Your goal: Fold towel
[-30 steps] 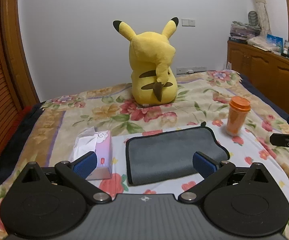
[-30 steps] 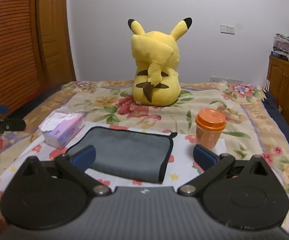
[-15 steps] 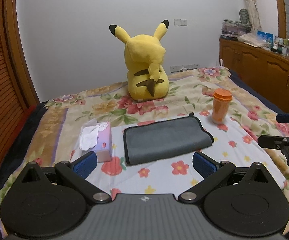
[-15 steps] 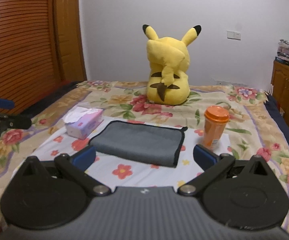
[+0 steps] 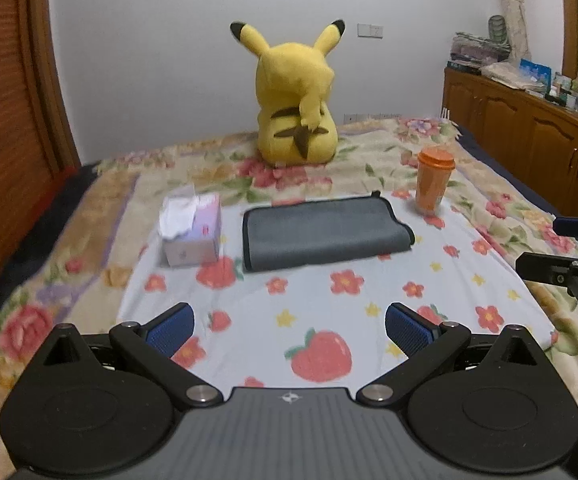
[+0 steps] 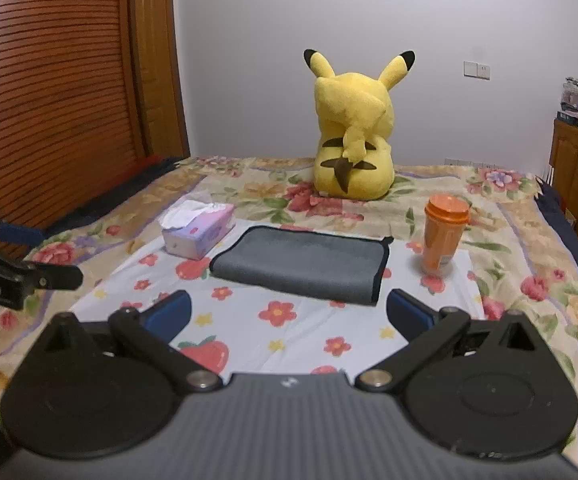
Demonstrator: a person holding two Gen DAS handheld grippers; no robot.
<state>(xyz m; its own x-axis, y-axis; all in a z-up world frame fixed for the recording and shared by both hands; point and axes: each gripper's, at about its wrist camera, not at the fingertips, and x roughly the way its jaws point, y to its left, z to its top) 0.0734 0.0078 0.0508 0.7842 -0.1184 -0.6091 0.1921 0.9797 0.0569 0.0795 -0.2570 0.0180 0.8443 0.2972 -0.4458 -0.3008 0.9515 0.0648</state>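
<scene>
The gray towel [image 5: 325, 232] lies flat on a white cloth [image 5: 329, 300] with red flowers and strawberries on it, and the cloth is spread over a flowery bed [image 5: 101, 208]. The towel is already folded over into a long, neat shape with a black edge going around it. It sits in the middle of the cloth, well away from both grippers. The left gripper [image 5: 289, 326] hangs over the near part of the cloth with its two blue fingers [image 5: 171, 328] wide apart, and it holds nothing. The right gripper [image 6: 289, 310] also hangs over the near part of the cloth, and its blue fingers [image 6: 409, 310] are wide apart with nothing between them too. In the left wrist view, the right gripper pokes in from the right edge, and in the right wrist view, the left gripper pokes in from the left edge. A purple tissue box [image 5: 193, 232] with a white tissue sticking out sits just beside the left end of the towel, partly on the cloth. An orange cup [image 5: 433, 182] with an orange lid stands up straight near the far right corner of the towel. A big yellow plush toy [image 5: 297, 108] sits at the far side of the bed with its back to us, by the white wall. A brown wooden cabinet [image 5: 529, 120] with lots of small things on top stands to the right of the bed.
</scene>
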